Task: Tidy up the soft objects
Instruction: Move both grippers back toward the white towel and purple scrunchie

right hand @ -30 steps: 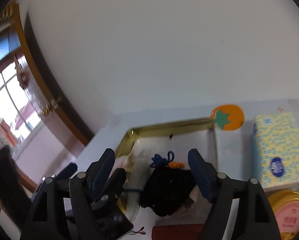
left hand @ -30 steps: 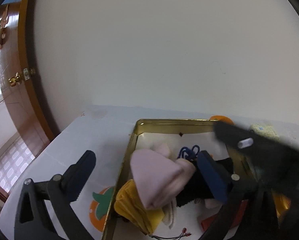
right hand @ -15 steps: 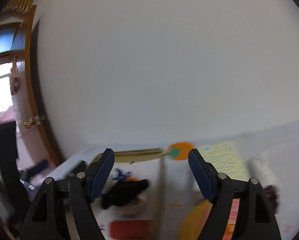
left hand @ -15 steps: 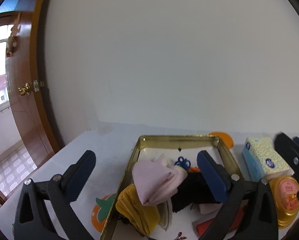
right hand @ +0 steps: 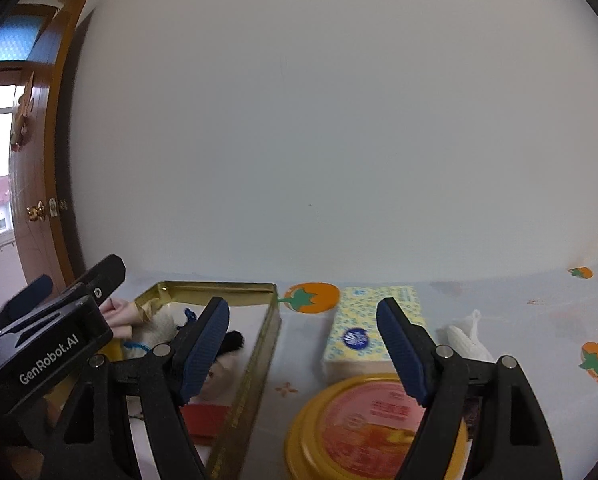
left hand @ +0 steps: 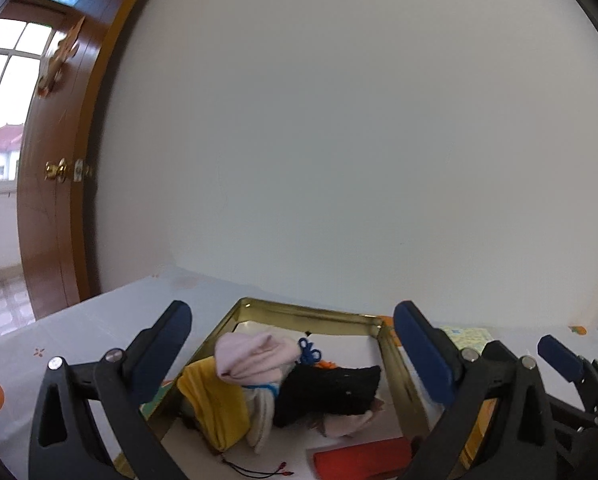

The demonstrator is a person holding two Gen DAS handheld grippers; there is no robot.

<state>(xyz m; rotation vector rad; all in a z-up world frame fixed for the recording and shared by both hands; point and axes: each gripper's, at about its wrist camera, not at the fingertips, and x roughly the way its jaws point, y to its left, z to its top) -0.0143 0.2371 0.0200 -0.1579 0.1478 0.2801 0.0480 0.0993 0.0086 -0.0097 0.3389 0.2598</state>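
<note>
Hovering near-level, left tool [left hand: 293, 354] over gold tin [left hand: 307, 314], right tool [right hand: 303, 344] alongside (both gaping, empty)

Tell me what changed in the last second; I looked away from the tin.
The right hand-held gripper swung right, off the gold tin toward the tissue pack and round yellow lid. Nothing was grasped or released; both grippers stayed open, the tin's clothes unmoved.

Left gripper [left hand: 293, 354], right gripper [right hand: 303, 346]: black frames, ribbed blue pads, silver screws, white "GenRobot.AI" marking.
</note>
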